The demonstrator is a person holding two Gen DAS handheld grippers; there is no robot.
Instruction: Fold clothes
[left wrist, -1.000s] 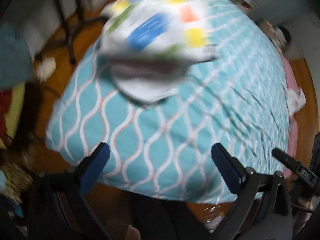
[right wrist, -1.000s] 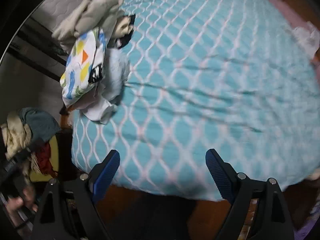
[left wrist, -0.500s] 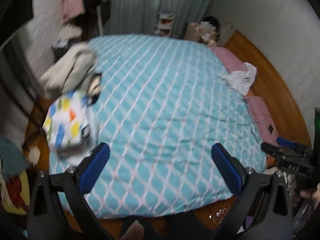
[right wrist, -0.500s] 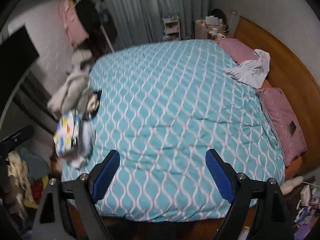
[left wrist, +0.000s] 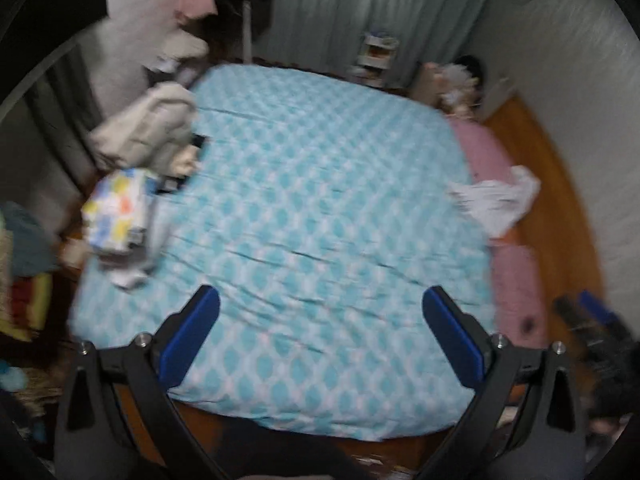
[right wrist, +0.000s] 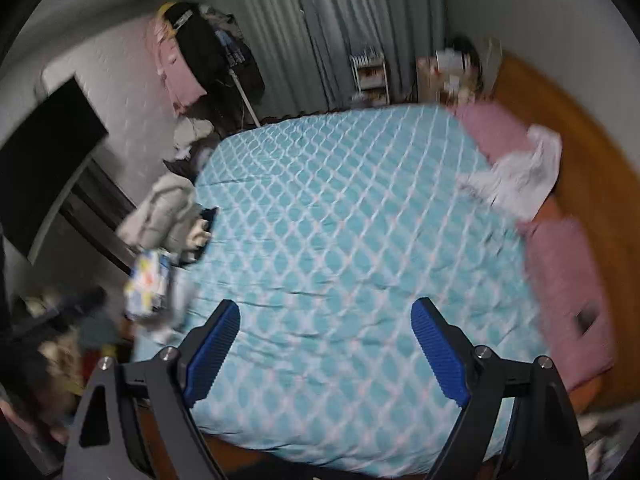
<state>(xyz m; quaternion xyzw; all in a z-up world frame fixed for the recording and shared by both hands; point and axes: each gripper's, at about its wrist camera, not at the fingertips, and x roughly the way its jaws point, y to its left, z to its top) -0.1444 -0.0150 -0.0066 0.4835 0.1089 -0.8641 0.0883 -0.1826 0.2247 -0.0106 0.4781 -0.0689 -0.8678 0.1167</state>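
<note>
**Clothes piled at the bed's left edge, both tongs empty**

Clothes for folding sit in a heap (left wrist: 148,140) at the left side of the frame in my left wrist view, resting on the edge of the bed (left wrist: 320,200) with its turquoise lattice cover. A beige garment (left wrist: 148,128) tops the pile; a folded white piece with coloured patches (left wrist: 116,212) lies just below it in the frame, nearer my cameras. In the right wrist view the same pile (right wrist: 168,216) shows at middle left. A crumpled white garment (left wrist: 500,200) lies well apart at the right of the frame, against the pink pillows (left wrist: 488,152).

My left tongs (left wrist: 320,332) are spread wide and hold nothing, hanging over the near end of the bed. My right tongs (right wrist: 324,344) are likewise spread and empty. Both views are blurred.
</note>
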